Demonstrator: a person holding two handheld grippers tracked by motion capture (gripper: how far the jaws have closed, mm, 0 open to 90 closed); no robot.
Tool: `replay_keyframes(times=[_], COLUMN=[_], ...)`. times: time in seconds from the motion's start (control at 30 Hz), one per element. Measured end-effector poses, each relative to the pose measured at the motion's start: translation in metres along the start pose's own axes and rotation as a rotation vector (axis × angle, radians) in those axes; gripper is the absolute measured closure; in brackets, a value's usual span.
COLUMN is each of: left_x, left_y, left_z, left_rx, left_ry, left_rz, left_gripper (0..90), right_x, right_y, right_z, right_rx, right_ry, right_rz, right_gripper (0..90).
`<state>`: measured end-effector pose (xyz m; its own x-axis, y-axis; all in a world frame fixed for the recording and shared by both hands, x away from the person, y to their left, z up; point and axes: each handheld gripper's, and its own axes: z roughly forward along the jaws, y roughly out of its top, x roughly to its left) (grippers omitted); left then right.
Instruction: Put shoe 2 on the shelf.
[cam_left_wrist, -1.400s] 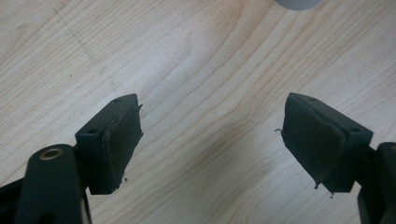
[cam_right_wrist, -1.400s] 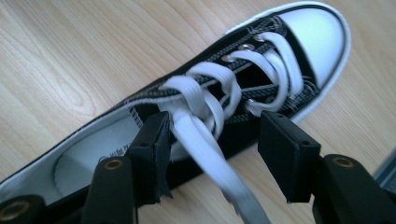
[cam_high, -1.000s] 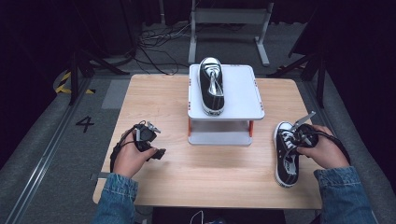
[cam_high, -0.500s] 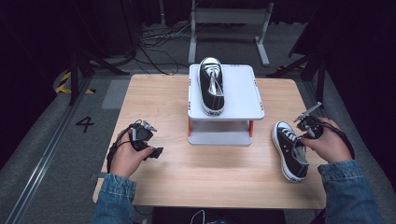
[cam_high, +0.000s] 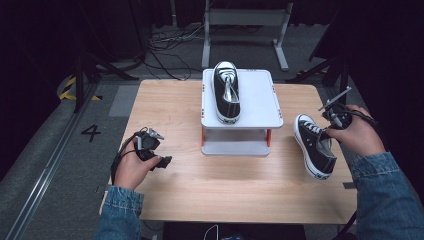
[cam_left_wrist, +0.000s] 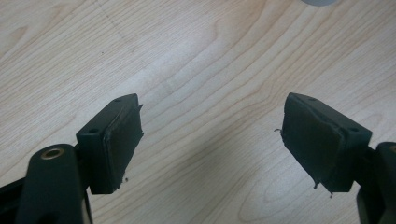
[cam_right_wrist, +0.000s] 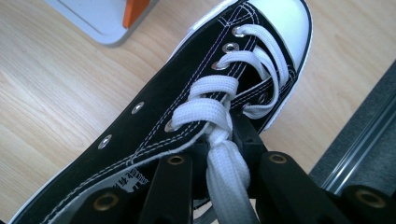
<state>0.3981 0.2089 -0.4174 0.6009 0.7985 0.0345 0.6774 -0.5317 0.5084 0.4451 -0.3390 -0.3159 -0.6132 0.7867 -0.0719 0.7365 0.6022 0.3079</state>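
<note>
fingers: right gripper (cam_right_wrist: 219, 163) just closed on sneaker (cam_high: 315, 145) laces | left gripper (cam_left_wrist: 210, 140) held wide over bare table (cam_high: 170, 105) | sneaker near table's right edge

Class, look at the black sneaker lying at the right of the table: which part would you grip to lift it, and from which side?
Probably the tongue and laces at the collar of the sneaker, from above. The opening faces up, giving thin edges for narrow jaws. The right gripper is shut there.
</note>
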Motion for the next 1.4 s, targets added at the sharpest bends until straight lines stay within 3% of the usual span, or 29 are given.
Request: replay_keyframes(times=[0.13,0.37,0.63,0.73,0.8,0.9,1.03,1.2,1.4], left_x=[0.0,-0.001,0.0,0.001,0.002,0.005,0.003,0.003,0.003], left_y=[0.0,-0.001,-0.009,-0.013,-0.014,-0.016,-0.021,-0.024,-0.023], left_z=[-0.001,-0.002,-0.007,-0.008,-0.008,-0.008,-0.01,-0.012,-0.012], left_rx=[-0.004,-0.001,-0.008,0.024,0.077,0.152,0.127,0.12,0.115], left_ry=[0.004,0.006,0.044,0.037,0.007,-0.046,-0.019,0.0,-0.015], left_rz=[0.002,-0.003,-0.037,-0.044,-0.057,-0.109,-0.086,-0.087,-0.087], left_gripper=[20.9,20.9,20.3,19.5,18.5,17.8,18.6,18.3,18.2], right_x=[-0.002,-0.004,-0.002,0.0,0.003,0.007,0.015,0.027,0.041], right_y=[0.011,0.029,0.052,0.063,0.074,0.089,0.107,0.133,0.16], right_z=[-0.015,-0.038,-0.064,-0.071,-0.075,-0.078,-0.081,-0.082,-0.074], right_rx=[0.008,0.028,-0.014,-0.024,-0.028,-0.032,-0.064,-0.113,-0.105], right_ry=[0.006,-0.031,-0.069,-0.076,-0.084,-0.088,-0.094,-0.072,-0.051], right_rz=[-0.004,-0.018,-0.021,-0.019,-0.024,-0.039,-0.071,-0.085,-0.11], right_gripper=[80.1,80.0,80.0,80.0,80.0,79.9,79.9,79.9,79.9])
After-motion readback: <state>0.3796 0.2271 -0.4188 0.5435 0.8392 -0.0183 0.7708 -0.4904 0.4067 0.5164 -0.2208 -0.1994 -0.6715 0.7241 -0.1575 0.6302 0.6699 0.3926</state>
